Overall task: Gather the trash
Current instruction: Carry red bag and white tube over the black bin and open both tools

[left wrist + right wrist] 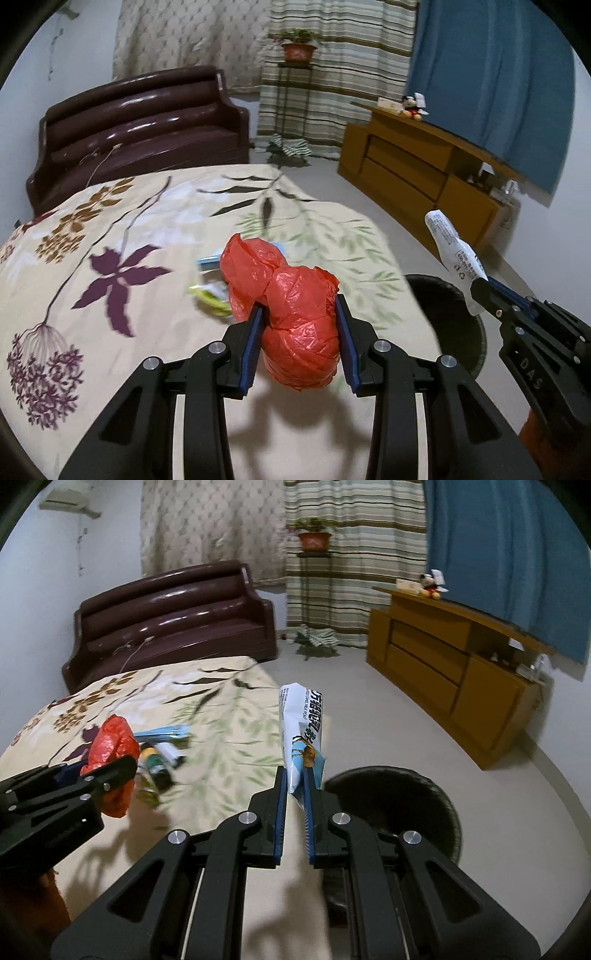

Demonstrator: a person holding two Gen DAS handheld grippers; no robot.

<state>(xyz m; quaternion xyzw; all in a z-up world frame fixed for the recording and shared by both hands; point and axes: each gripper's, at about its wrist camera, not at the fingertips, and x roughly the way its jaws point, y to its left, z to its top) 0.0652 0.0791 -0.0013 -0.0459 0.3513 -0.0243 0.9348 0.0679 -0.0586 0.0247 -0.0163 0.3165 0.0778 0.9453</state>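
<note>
Both tongs (299, 314) (295, 775) hover over floral bedspread (147, 229) near brown sofa (140, 122).

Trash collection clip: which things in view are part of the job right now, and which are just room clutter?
Job:
left gripper, shut on red plastic bag
right gripper, shut on white snack wrapper
black bin
leftover litter on the bedspread

Lying about:
brown sofa
potted plant
wooden cabinet
mouse plush toy
</note>
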